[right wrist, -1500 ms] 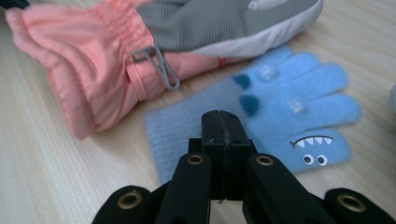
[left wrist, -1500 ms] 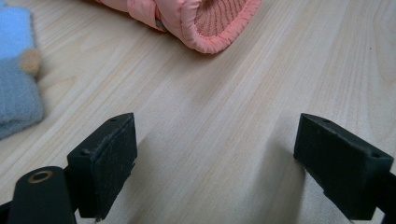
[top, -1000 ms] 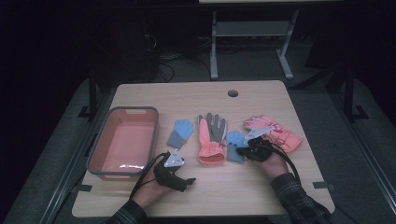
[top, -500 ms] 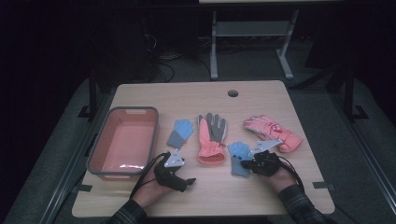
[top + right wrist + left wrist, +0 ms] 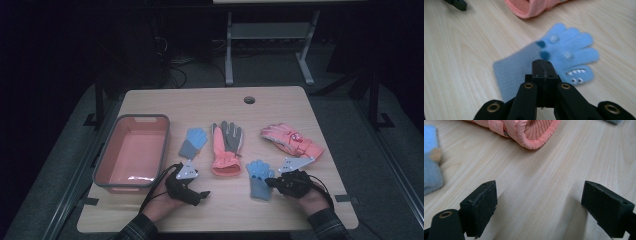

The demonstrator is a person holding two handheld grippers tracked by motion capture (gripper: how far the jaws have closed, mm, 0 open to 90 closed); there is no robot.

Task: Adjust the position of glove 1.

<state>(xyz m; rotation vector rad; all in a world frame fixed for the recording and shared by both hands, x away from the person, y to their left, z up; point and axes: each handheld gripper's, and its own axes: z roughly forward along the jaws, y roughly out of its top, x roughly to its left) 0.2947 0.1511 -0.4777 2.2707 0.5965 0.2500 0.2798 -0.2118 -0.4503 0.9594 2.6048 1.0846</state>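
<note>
A light blue glove with a monster face [image 5: 259, 178] [image 5: 564, 57] lies flat near the table's front, just right of centre. My right gripper [image 5: 268, 183] [image 5: 544, 62] is shut, its tips pinched at the glove's wrist end. A matching blue glove [image 5: 193, 142] lies left of a pink and grey glove [image 5: 226, 147], whose cuff [image 5: 534, 132] faces my left gripper. My left gripper [image 5: 202, 195] [image 5: 539, 195] rests open on bare wood at the front, nothing between its jaws. A pink glove [image 5: 290, 141] lies at the right.
A pink bin with a grey rim [image 5: 107, 150] stands at the table's left side. The wooden table [image 5: 210, 107] has a cable hole [image 5: 249, 100] at its far edge. A blue glove's edge [image 5: 431, 170] lies at the left of the left gripper view.
My right gripper has moved left and toward the front edge, and the monster-face glove has slid along with it, away from the pink glove. The left gripper has stayed put.
</note>
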